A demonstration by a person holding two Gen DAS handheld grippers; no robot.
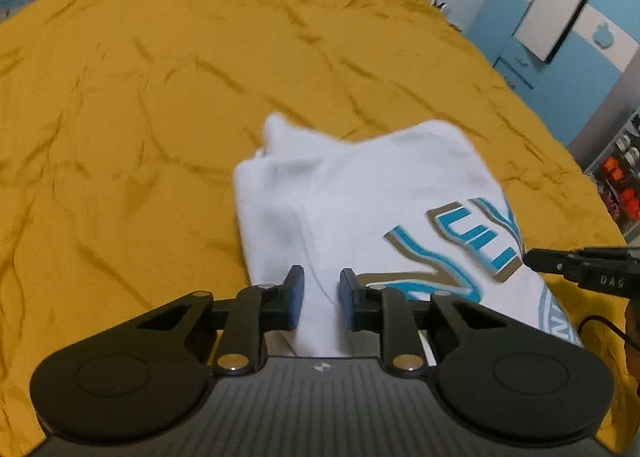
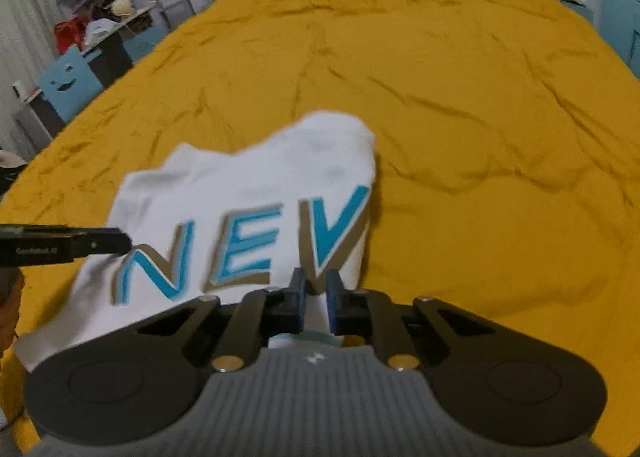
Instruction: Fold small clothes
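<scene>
A small white T-shirt [image 1: 360, 193] with blue and tan letters lies partly folded on a mustard-yellow bedspread [image 1: 140, 117]. My left gripper [image 1: 322, 285] has its jaws narrowly apart with a fold of the shirt's near edge between them. In the right wrist view the shirt [image 2: 248, 185] shows the letters NEV. My right gripper [image 2: 316, 285] has its jaws close together on the shirt's near right edge. Each gripper's tip shows in the other's view, the right one at the shirt's right side [image 1: 560, 263] and the left one at its left side [image 2: 96, 243].
The bedspread [image 2: 480, 137] is wrinkled and stretches far ahead in both views. Blue and white wardrobe doors [image 1: 560, 17] stand beyond the bed's right side. Shelves and a cluttered desk [image 2: 92, 17] stand beyond its left side.
</scene>
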